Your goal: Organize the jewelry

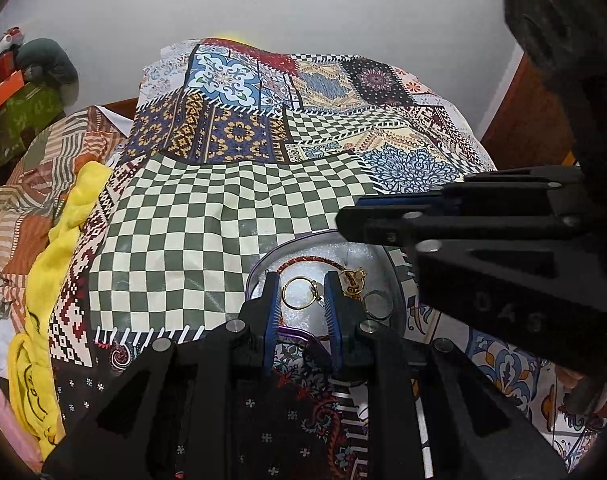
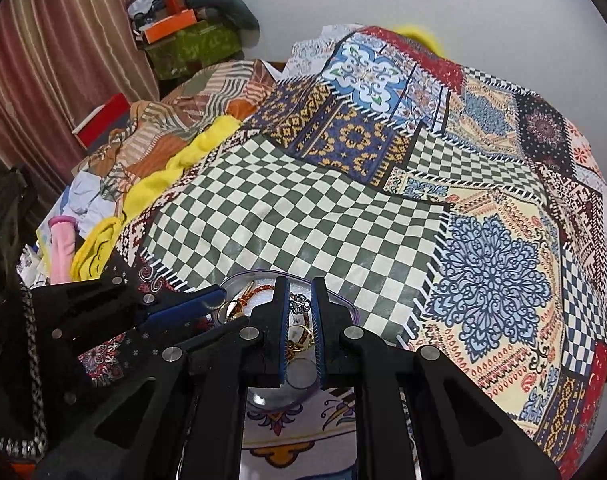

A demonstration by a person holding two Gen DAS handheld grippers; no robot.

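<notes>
Both tongs over the jewelry dish.
My left tongs (image 1: 302, 280) stand slightly apart around the gold ring (image 1: 299, 293); my right tongs (image 2: 300, 286) are nearly together above the dish (image 1: 259, 270), gripping nothing.

Left claw (image 1: 302, 294): matte black plastic linkage arms with triangular cut-outs, round silver pivot screws, blue ribbed pads lining both fingers. Right claw (image 2: 300, 300): identical construction; faint embossed lettering marks its side plate in the left wrist view.
</notes>
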